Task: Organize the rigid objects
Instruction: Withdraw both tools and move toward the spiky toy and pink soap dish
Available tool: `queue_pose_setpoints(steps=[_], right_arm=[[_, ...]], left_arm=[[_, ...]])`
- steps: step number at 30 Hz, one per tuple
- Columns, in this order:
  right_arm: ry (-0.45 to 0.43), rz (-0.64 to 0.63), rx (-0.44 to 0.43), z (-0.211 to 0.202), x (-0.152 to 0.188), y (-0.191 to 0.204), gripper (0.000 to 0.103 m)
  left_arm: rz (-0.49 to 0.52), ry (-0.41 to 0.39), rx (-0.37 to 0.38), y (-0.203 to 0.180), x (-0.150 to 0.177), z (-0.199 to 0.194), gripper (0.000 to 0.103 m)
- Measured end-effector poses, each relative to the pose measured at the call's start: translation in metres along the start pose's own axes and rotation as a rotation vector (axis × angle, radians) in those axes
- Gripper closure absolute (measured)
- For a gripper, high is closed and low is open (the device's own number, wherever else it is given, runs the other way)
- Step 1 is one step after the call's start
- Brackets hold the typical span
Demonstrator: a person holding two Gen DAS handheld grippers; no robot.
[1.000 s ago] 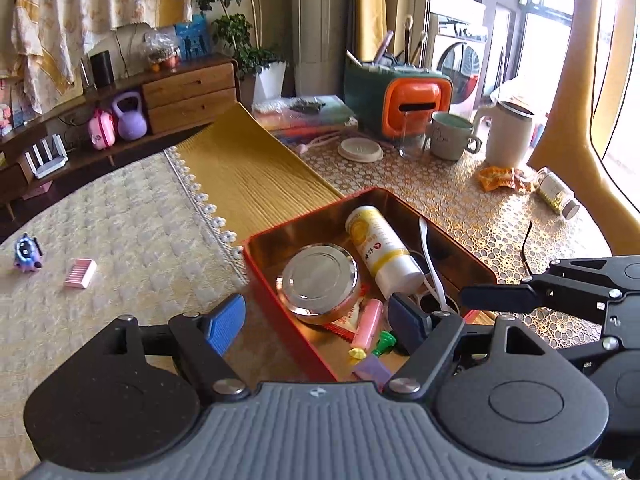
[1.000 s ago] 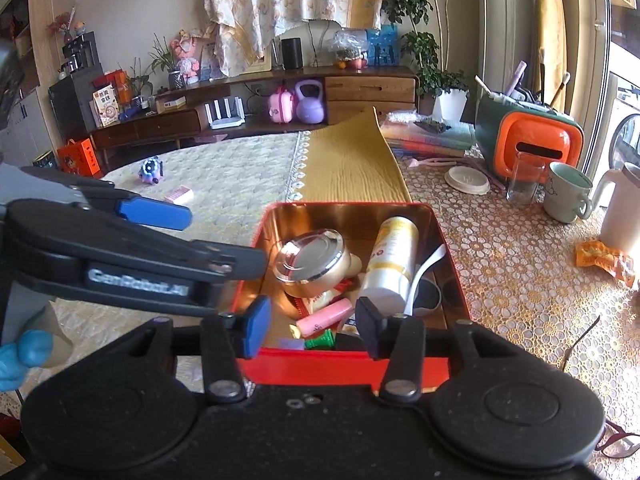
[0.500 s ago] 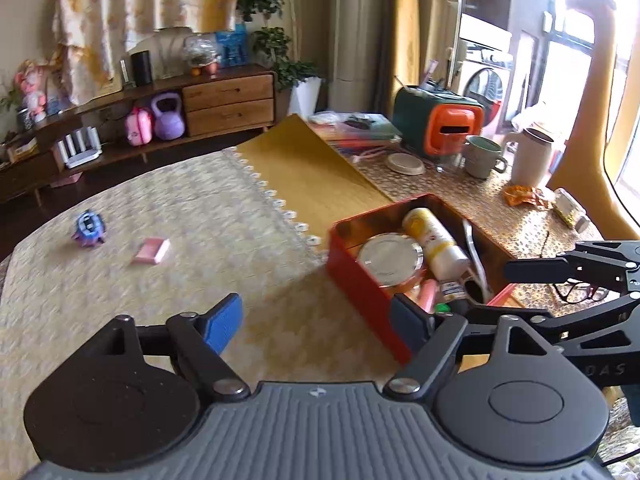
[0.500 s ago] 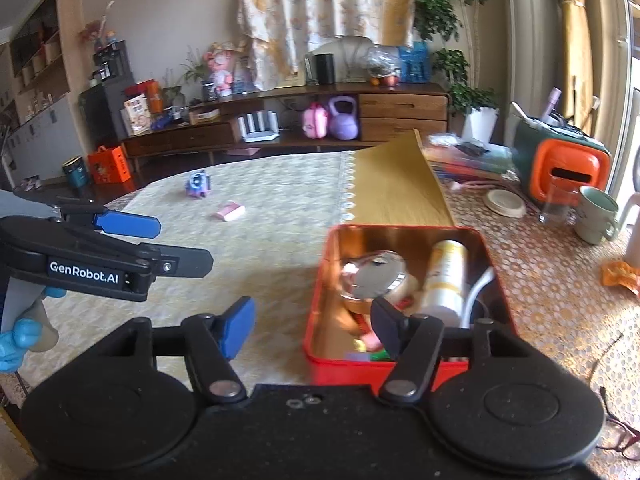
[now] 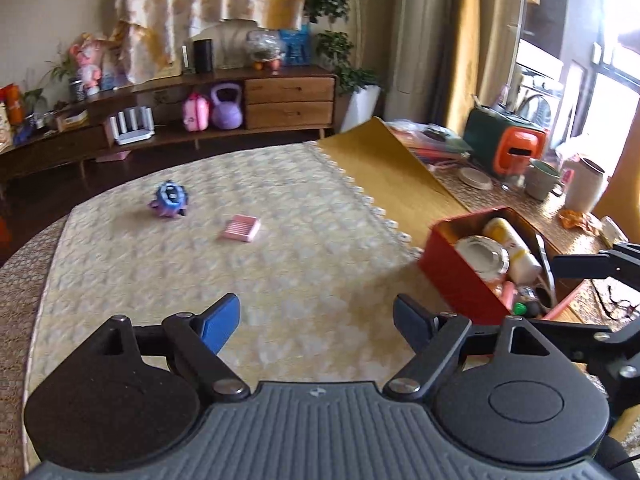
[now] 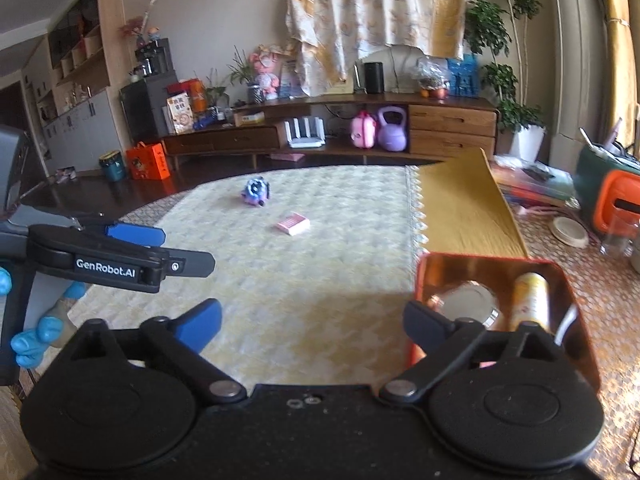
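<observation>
Apparently level, left gripper (image 5: 316, 318) and right gripper (image 6: 312, 320) hover splayed above tablecloth (image 5: 280, 248).

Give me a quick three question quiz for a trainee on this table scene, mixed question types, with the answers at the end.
1. True or false: the left claw is shut on the pink box.
2. Which lies nearer the red tin: A) the pink box, B) the blue toy?
3. Fill in: the round metal lid sits inside the ___.

Key: 1. False; both claws are open and empty, the right claw too. 2. A. 3. Red tin.
</observation>
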State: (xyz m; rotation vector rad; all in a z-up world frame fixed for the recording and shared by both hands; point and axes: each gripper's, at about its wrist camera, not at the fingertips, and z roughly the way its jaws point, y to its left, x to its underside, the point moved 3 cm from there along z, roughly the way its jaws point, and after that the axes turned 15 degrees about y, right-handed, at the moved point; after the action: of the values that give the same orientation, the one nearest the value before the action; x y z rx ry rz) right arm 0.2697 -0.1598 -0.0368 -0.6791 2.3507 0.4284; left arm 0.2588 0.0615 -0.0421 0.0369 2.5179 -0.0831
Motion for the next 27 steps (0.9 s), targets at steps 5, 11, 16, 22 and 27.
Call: queue_pose_setpoints(steps=[5,11,16,22,27], right_arm=[[-0.016,-0.025,-0.017,0.015,-0.015,0.012,0.000],[-0.002,-0.057,-0.026,0.039,-0.041,0.023,0.000],[0.026,-0.071,-0.038,0.066,-0.062,0.028,0.000],[0.060,-0.079,-0.048,0.104,-0.085,0.025,0.000],[0.094,-0.092,-0.072,0.142,-0.108,0.021,0.000]], left_arm=[[-0.035,-0.013,-0.031,0.027,-0.006,0.003,0.019],[-0.064,-0.031,-0.087,0.059,-0.028,0.011,0.019],[-0.084,-0.047,-0.132,0.086,-0.056,0.025,0.019],[-0.076,-0.080,-0.195,0.112,-0.088,0.055,0.019],[-0.015,-0.085,-0.255,0.126,-0.108,0.092,0.019]])
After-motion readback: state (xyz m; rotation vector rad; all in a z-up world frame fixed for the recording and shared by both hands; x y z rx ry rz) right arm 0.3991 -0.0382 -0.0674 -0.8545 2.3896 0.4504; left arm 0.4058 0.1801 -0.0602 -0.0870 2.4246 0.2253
